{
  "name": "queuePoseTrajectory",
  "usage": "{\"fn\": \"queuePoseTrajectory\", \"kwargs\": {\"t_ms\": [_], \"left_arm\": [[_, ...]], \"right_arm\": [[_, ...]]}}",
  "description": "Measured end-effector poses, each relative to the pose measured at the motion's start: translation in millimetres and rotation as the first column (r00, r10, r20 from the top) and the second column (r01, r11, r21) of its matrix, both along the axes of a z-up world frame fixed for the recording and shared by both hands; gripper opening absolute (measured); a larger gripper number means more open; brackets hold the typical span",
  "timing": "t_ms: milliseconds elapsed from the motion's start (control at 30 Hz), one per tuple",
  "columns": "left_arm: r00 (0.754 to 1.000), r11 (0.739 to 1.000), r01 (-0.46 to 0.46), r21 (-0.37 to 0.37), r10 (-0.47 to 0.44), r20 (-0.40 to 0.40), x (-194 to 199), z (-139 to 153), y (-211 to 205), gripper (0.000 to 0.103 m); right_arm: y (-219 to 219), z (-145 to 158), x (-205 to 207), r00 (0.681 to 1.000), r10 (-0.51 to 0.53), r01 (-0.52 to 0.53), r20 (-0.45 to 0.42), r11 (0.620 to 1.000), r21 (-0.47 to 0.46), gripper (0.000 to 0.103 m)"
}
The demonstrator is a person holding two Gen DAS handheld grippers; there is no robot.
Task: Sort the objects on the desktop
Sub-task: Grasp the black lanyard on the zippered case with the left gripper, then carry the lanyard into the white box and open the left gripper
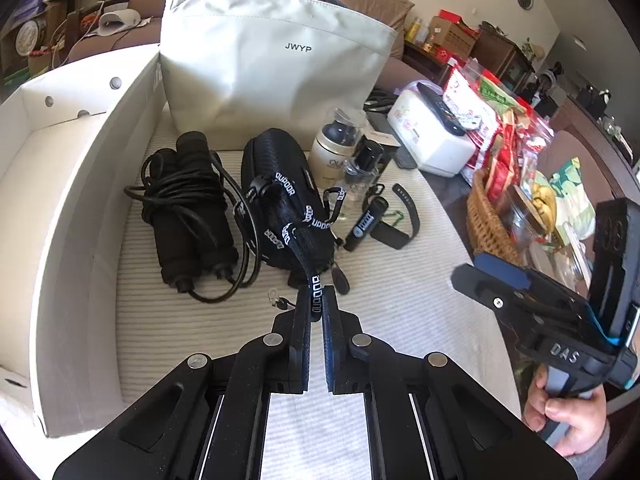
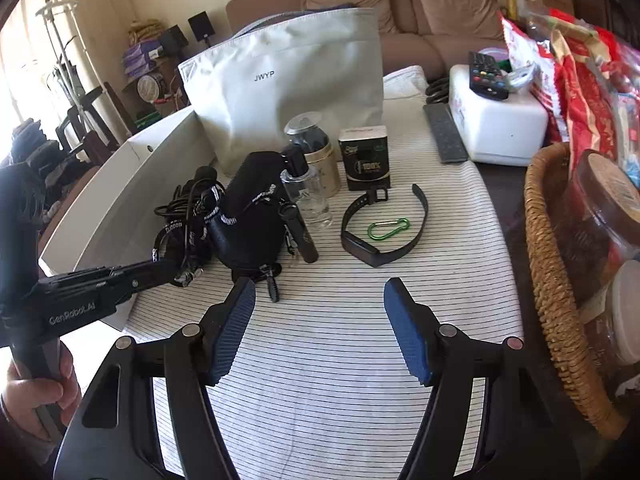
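Observation:
My left gripper [image 1: 316, 306] is shut on the end of a black lanyard [image 1: 298, 240] with white lettering, which runs back over a black pouch [image 1: 284, 208] on the striped cloth. Left of the pouch lies a black skipping rope bundle [image 1: 188, 208]. Behind it stand a cream jar [image 1: 332, 152] and a clear bottle [image 1: 360, 176], with a small black tube [image 1: 366, 220] beside them. My right gripper [image 2: 320, 296] hovers open over bare cloth, nothing between its blue pads. Ahead of it lie a black wristband [image 2: 360, 240], a green carabiner [image 2: 388, 228] and a black box [image 2: 363, 158].
A grey fabric bag [image 1: 272, 60] marked JWYP stands at the back. An open white box [image 1: 60, 184] borders the cloth on the left. On the right are a wicker basket [image 2: 548, 280] with jars, snack packets, and a white device [image 2: 496, 128] with a remote on it.

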State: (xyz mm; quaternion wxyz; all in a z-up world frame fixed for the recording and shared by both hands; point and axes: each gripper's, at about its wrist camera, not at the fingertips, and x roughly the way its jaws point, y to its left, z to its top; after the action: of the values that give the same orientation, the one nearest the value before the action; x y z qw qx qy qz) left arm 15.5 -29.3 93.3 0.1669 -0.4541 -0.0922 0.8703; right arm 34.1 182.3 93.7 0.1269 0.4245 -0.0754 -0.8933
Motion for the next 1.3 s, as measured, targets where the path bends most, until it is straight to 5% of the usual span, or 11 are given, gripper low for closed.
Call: {"fn": "queuePoseTrajectory", "kwargs": {"t_ms": [167, 300, 433, 500, 567, 633, 700, 967, 1300], "left_arm": [[0.998, 0.998, 0.061, 0.003, -0.061, -0.003, 41, 10, -12, 0.004], [0.997, 0.997, 0.079, 0.007, -0.079, 0.019, 62, 7, -20, 0.004], [0.994, 0.994, 0.109, -0.011, -0.109, 0.031, 80, 3, -20, 0.004], [0.992, 0.992, 0.126, -0.017, -0.125, 0.03, 89, 3, -21, 0.004], [0.99, 0.99, 0.139, -0.015, -0.139, 0.029, 97, 3, -22, 0.004], [0.989, 0.989, 0.148, -0.006, -0.148, 0.03, 104, 4, -24, 0.004], [0.988, 0.988, 0.152, -0.006, -0.152, 0.025, 110, 6, -26, 0.004], [0.988, 0.99, 0.134, 0.048, -0.13, -0.079, 119, 63, -55, 0.004], [0.978, 0.999, 0.048, -0.012, -0.05, -0.204, 91, 159, -126, 0.004]], "right_arm": [[-19, -8, 2, 0.989, 0.124, -0.102, 0.076, 0.964, -0.247, 0.066], [-47, -41, -3, 0.949, 0.242, -0.108, 0.201, 0.851, -0.514, 0.067], [-68, -84, -3, 0.903, 0.29, 0.009, 0.318, 0.725, -0.688, 0.067], [-76, -94, -4, 0.891, 0.304, 0.038, 0.338, 0.692, -0.721, 0.067], [-89, -96, -5, 0.878, 0.323, 0.029, 0.352, 0.698, -0.715, 0.062], [-101, -88, -6, 0.884, 0.327, -0.007, 0.335, 0.725, -0.689, 0.041], [-110, -73, -6, 0.905, 0.305, -0.048, 0.295, 0.765, -0.643, 0.007], [-120, 57, 5, 0.952, 0.293, -0.227, 0.087, 0.868, -0.441, 0.005], [-207, 195, -4, 0.929, 0.358, -0.367, -0.09, 0.872, -0.323, 0.005]]}}
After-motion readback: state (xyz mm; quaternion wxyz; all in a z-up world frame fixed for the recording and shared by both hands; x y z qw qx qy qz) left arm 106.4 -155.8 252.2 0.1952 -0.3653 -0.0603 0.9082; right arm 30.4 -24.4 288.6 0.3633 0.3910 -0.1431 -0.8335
